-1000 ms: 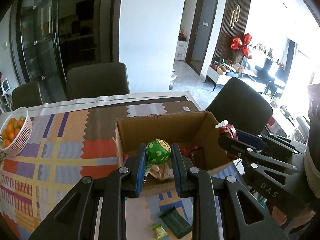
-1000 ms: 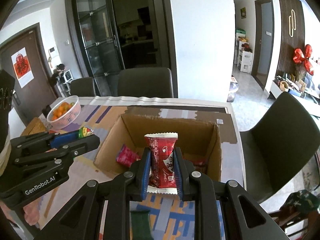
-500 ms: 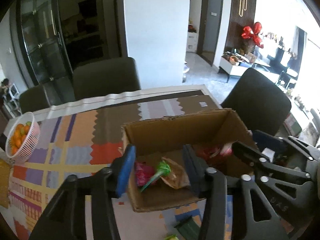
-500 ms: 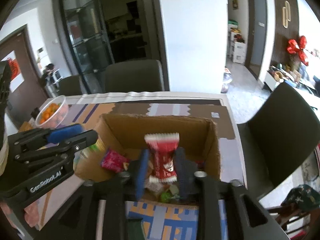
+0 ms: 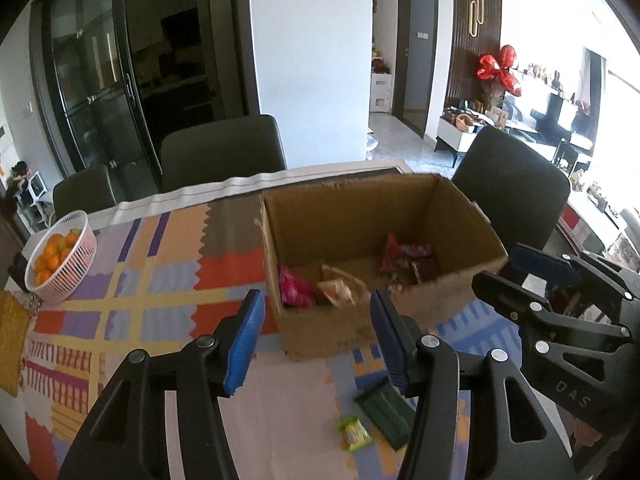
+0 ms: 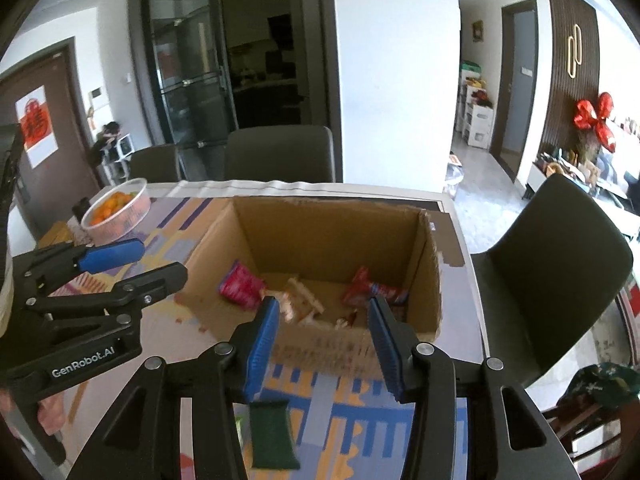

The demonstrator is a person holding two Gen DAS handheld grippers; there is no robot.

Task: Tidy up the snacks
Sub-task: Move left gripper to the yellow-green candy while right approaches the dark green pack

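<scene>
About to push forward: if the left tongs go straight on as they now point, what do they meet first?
Probably the cardboard box, at its near wall or rim just ahead of the open left tongs; depth is unclear.

The left black plastic two-finger gripper (image 5: 318, 338) has triangular cut-outs in its frame, silver round screws at the joints and ribbed blue pads (image 5: 245, 342) lining its fingers; white "GenRobot.AI" lettering marks its side. The right black plastic two-finger gripper (image 6: 323, 346) is built alike, with "DAS" embossed on its side.
</scene>
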